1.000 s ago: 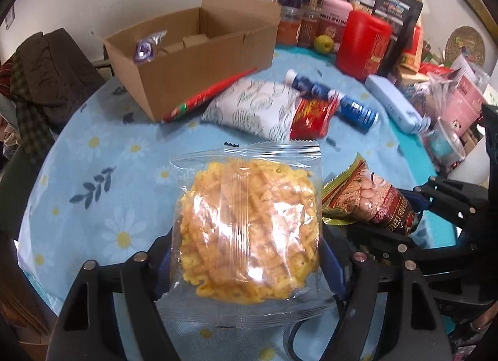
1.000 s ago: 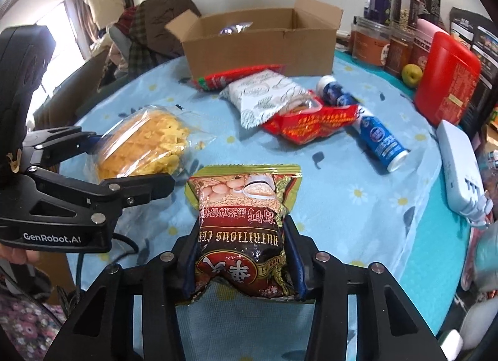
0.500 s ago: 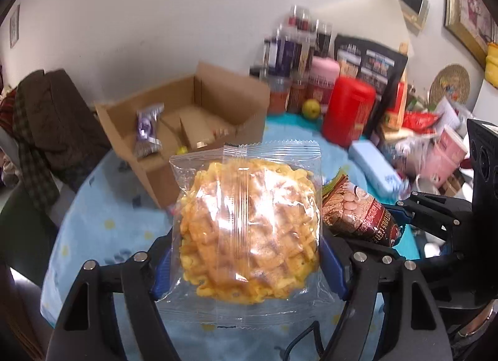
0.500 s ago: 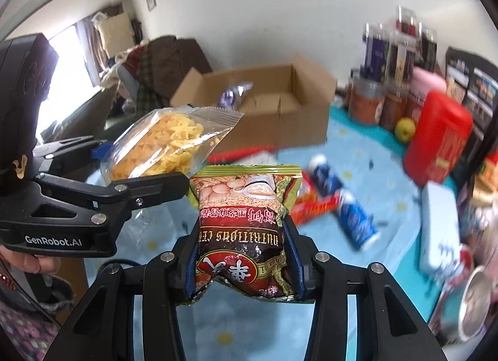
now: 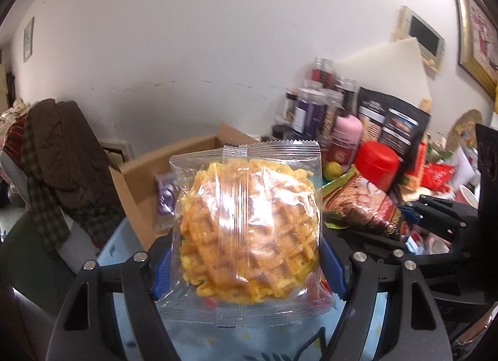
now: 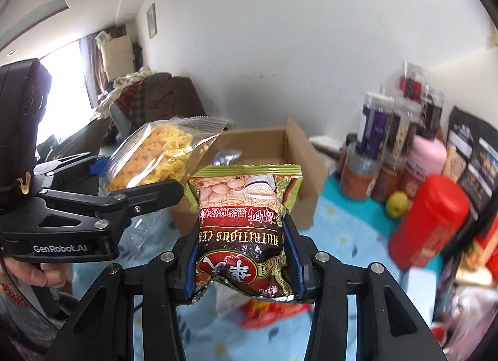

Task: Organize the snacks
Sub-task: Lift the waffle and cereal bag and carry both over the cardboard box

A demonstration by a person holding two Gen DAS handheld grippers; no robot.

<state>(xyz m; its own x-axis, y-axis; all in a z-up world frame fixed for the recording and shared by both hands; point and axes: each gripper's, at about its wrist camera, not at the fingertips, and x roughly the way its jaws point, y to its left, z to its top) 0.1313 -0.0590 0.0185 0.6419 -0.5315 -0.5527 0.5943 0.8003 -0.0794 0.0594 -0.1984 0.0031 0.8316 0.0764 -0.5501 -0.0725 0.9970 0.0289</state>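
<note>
Two snacks are going up toward the box

The left gripper (image 5: 246, 261) is pinching the yellow waffle pack (image 5: 249, 230); the right gripper (image 6: 244, 264) is pinching the peanut bag (image 6: 246, 230). Both are hanging in the air before the cardboard box (image 6: 298, 158), not inside yet.

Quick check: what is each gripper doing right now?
Left gripper: shut on the clear waffle snack pack.
Right gripper: shut on the cereal packet.
</note>
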